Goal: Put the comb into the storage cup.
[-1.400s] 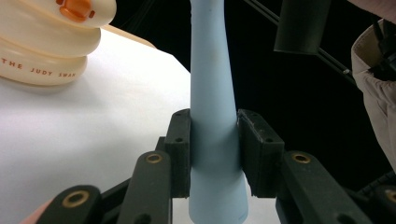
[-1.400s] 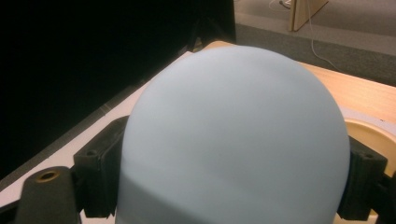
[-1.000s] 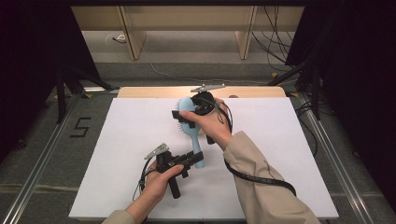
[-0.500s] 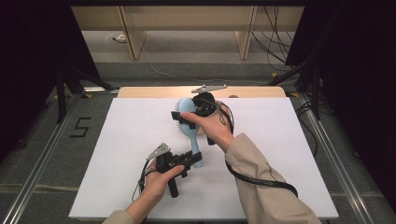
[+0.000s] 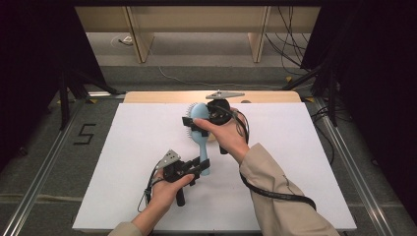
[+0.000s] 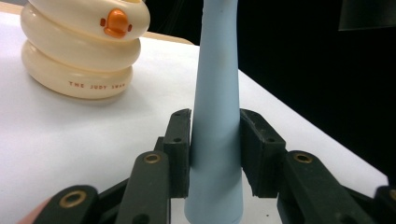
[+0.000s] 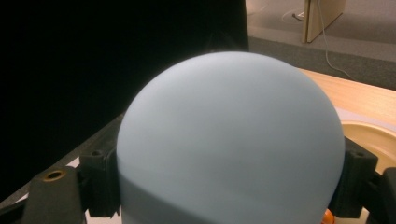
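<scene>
We have a pale blue hairbrush [image 5: 199, 140] held off the middle of the white table [image 5: 123, 162], its bristled head toward 12 o'clock and its handle toward 6. The left gripper [image 5: 196, 166] is clenched on the handle near its tip; in the left gripper view both pads press the tapered shaft [image 6: 215, 130]. The right gripper [image 5: 194, 124] clasps the rounded head, whose smooth back [image 7: 231, 140] sits between its jaws in the right gripper view.

We judge the brush light and rigid, a hard matte plastic shell that will not bend. The domed head looks slippery for flat pads, and the taper of the handle could let it slide toward the thin end, so the wide sides of the head and the thick part of the handle seem the surest holds.

At 11 o'clock in the left gripper view stands a cream ringed duck container [image 6: 81, 51]. The table is flat and matte, edged by a wooden strip [image 5: 275, 97] at 12 o'clock; dark curtains hang around, and cables trail on the grey floor [image 5: 206, 73].
</scene>
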